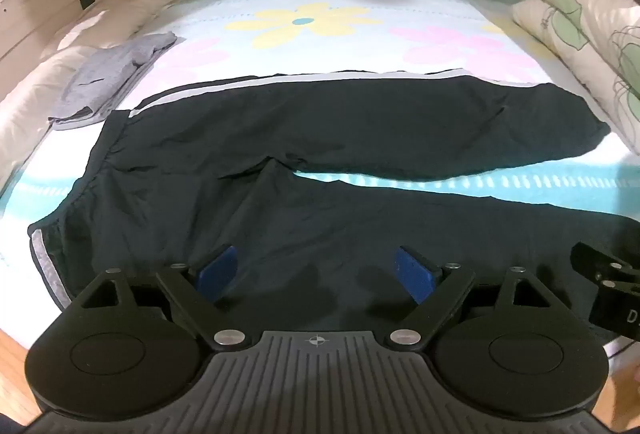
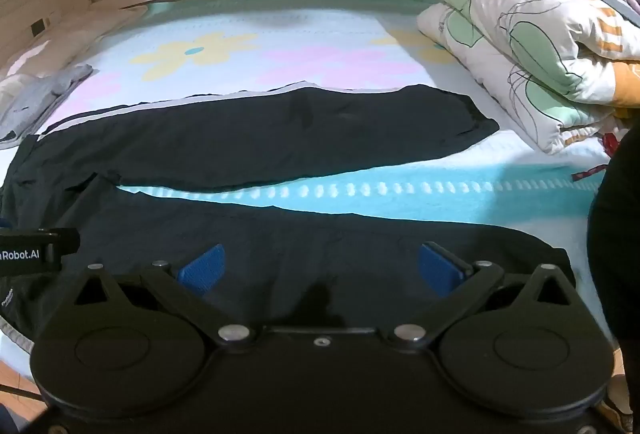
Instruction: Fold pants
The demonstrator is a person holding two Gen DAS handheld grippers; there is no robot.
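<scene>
Pants flat on the bed, both my grippers spread above the near leg, nothing pinched.

My left gripper (image 1: 316,270) hovers with its blue pads wide apart over the near leg close to the crotch and waistband; my right gripper (image 2: 322,266) is likewise spread, further along the same leg toward its cuff. The black pants (image 1: 320,138) lie with their long axis running across my fingers, waistband to my left, cuffs to my right, directly ahead of and under both pairs of pads. The two legs are parted, a strip of sheet showing between them; the far leg lies beyond. My judgement: next is to lift the near leg over onto the far one. Past the pants, a folded grey garment (image 1: 112,74) lies beyond the waistband, and a rolled quilt (image 2: 520,46) beyond the cuffs.
</scene>
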